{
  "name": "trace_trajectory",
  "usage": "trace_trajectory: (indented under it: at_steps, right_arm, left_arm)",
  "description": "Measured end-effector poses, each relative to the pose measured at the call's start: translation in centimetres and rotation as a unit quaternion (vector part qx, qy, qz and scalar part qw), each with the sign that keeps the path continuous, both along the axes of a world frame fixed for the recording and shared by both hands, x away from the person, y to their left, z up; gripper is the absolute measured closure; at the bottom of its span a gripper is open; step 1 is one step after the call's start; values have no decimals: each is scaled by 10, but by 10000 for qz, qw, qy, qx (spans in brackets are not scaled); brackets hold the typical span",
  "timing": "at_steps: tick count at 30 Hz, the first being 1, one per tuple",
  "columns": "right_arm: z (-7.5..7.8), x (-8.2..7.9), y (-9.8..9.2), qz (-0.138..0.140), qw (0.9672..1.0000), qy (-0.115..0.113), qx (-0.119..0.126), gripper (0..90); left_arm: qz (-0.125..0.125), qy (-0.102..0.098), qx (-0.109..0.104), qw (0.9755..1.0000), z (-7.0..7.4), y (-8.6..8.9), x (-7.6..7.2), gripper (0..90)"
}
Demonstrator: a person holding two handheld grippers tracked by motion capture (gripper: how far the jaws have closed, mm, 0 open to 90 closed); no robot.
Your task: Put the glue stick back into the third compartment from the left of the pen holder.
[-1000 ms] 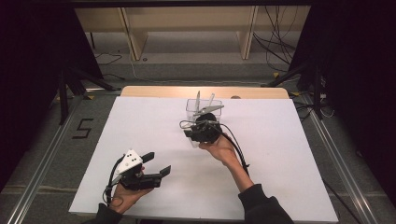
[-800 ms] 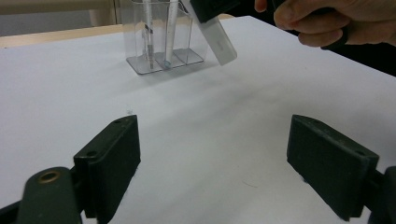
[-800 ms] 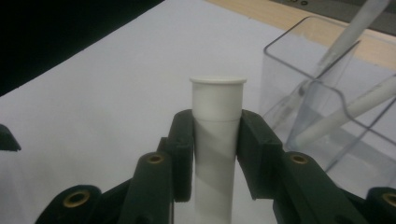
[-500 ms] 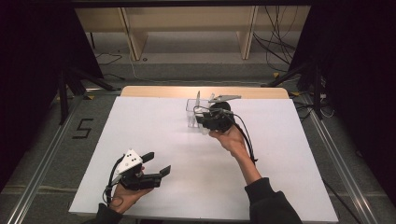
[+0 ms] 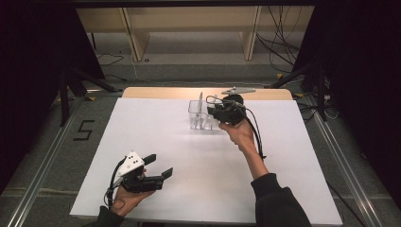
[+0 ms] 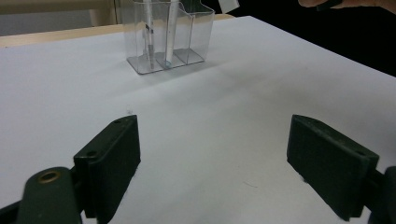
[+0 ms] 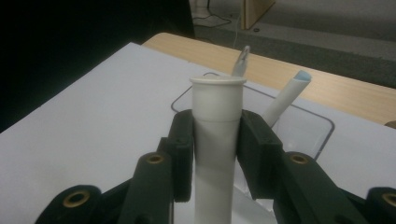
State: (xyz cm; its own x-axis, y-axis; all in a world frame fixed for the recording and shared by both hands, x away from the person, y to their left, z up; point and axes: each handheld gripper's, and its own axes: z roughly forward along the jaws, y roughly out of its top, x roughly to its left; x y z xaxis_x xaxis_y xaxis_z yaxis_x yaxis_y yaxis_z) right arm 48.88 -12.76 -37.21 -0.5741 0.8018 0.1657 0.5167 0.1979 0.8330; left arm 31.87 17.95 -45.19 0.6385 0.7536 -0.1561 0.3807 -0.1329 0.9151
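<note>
right tongs point(image 7: 215, 154) are clamped on the white tube point(image 7: 215, 140), now carried out over the clear organizer point(image 5: 202, 116) at the far side of the worktop point(image 5: 156, 142). looks about ready to drop into a compartment. left tongs point(image 6: 215, 163) sit wide open, holding nothing.

Open sheet: the white table top point(image 5: 189, 156) lies bare between the left gripper point(image 5: 158, 166) and the clear organizer point(image 5: 202, 116).
Obstacle, far side: the organizer stands near the far edge, with a pen point(image 7: 240, 60) and a slanted tube point(image 7: 285, 98) sticking up from it.
Right gripper point(image 7: 215, 140): clamps a white tube point(image 7: 215, 135) just beside the organizer's right side, crowding it.
Left approach: unobstructed.
</note>
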Motion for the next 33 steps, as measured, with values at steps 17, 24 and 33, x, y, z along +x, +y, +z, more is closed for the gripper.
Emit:
trace_trajectory:
  at_steps: [17,24,33]
  right_arm:
    - [9,21,-12,-477,9987,-40,169,682]
    - [7,30,-15,-681,9975,-48,163,682]
    - [3,40,-14,-902,9958,-64,167,681]
  left_arm:
    - [-21,11,27,10000,0,0,0,169]
    - [0,-5,-6,10000,0,0,0,169]
    - [-10,-12,4,10000,1,0,0,169]
